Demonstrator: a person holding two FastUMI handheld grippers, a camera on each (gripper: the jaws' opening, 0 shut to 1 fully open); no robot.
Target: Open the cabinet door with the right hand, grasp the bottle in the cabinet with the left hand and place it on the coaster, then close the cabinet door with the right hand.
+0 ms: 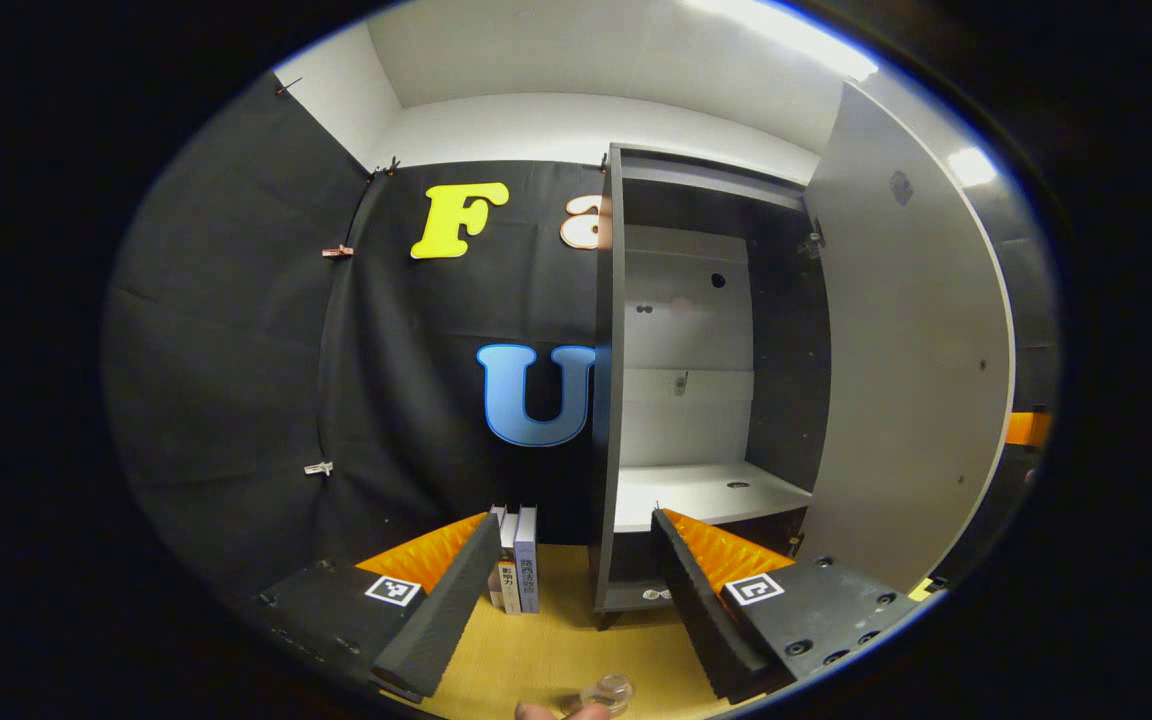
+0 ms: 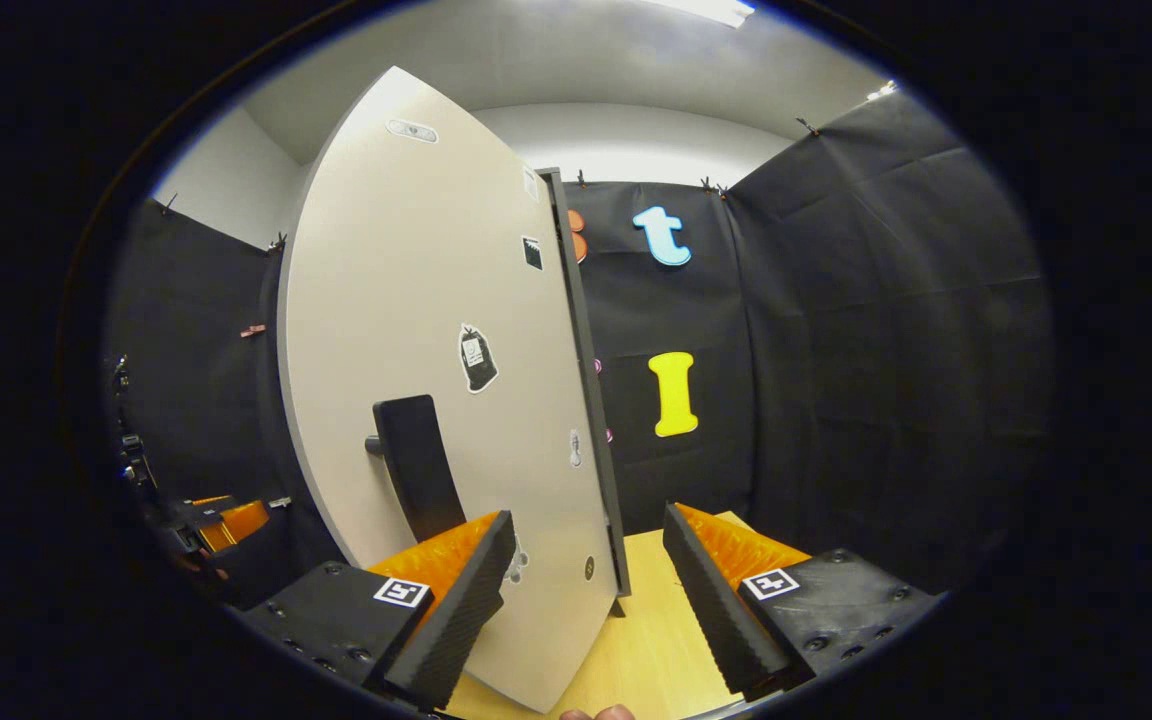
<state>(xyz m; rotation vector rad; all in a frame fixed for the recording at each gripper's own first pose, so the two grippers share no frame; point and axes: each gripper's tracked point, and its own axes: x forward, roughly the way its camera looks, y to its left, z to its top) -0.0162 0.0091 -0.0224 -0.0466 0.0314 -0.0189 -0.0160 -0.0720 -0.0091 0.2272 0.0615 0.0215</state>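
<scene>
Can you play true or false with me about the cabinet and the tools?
1. The cabinet door is open. True.
2. The left tool is squeezing a bottle. False: its fingers are spread apart and grip nothing.
3. Books stand beside the cabinet. True.
4. The door has no handle. False: a dark handle sticks out from its front.
</scene>
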